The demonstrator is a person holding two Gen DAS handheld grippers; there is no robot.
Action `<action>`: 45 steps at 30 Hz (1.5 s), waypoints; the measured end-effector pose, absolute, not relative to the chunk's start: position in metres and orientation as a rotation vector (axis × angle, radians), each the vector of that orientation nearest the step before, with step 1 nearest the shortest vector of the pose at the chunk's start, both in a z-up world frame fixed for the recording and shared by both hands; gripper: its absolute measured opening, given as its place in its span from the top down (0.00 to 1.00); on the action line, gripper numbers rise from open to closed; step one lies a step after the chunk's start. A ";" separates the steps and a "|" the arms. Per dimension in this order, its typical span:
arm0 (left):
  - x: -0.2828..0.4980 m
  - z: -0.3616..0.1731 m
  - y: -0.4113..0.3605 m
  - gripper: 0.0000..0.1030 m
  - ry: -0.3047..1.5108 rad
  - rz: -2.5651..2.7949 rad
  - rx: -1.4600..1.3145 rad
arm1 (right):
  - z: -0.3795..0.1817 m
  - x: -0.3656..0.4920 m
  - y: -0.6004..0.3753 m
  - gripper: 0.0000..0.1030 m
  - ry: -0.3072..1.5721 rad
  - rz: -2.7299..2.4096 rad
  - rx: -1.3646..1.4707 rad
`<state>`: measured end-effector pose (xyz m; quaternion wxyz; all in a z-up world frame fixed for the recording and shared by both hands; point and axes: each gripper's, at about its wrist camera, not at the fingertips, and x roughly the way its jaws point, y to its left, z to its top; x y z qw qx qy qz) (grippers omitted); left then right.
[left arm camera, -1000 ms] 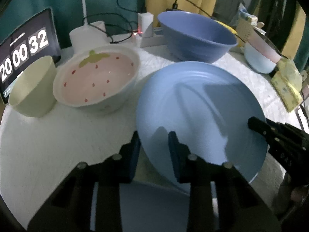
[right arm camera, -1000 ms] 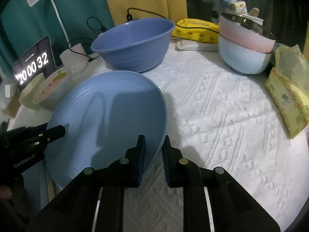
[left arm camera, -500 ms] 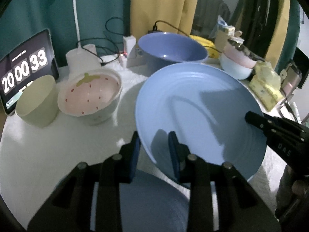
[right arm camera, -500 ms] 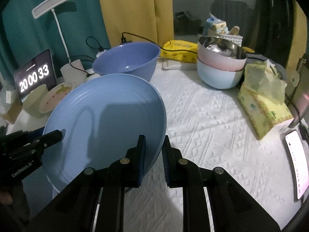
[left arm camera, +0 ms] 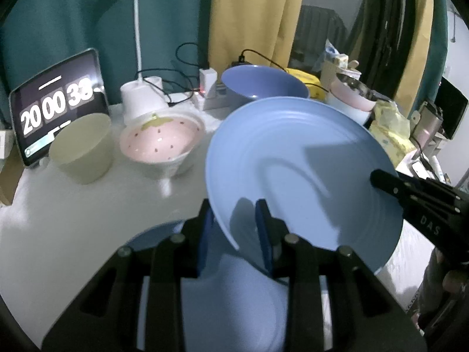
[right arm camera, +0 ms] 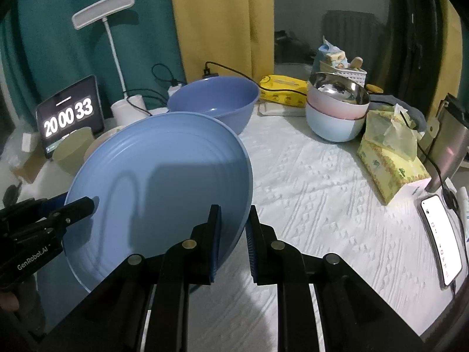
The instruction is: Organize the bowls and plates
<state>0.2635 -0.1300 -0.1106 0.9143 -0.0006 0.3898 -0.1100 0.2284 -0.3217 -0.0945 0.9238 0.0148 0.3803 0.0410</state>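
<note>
A light blue plate (left arm camera: 293, 170) (right arm camera: 158, 196) hangs tilted above the table, held at two sides. My left gripper (left arm camera: 234, 217) is shut on its near-left rim. My right gripper (right arm camera: 233, 217) is shut on the opposite rim, and one of its fingers (left arm camera: 384, 180) shows at the plate's right edge in the left wrist view. Below the lifted plate lies a second blue plate (left arm camera: 152, 237), partly hidden by my left gripper. A large blue bowl (right arm camera: 214, 99) stands behind. A strawberry-patterned bowl (left arm camera: 161, 143) and a pale green bowl (left arm camera: 82, 146) sit to the left.
A stack of pink, blue and steel bowls (right arm camera: 337, 111) stands at the back right. A tissue pack (right arm camera: 390, 164) and a phone (right arm camera: 439, 234) lie near the right edge. A tablet clock (left arm camera: 55, 108), a lamp base (left arm camera: 140, 99) and cables line the back.
Both grippers have risen and pulled back with the light blue plate between them. A second blue plate has come into view beneath it.
</note>
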 end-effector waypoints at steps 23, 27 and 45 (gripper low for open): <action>0.196 -0.124 -0.062 0.71 0.798 -0.147 -0.013 | -0.100 0.184 -0.250 0.82 0.808 0.165 -0.021; 0.187 -0.129 -0.051 0.71 0.804 -0.129 -0.015 | -0.103 0.179 -0.238 0.82 0.814 0.183 -0.032; 0.161 -0.153 -0.035 0.69 0.840 -0.059 0.039 | -0.128 0.166 -0.207 0.81 0.868 0.209 -0.058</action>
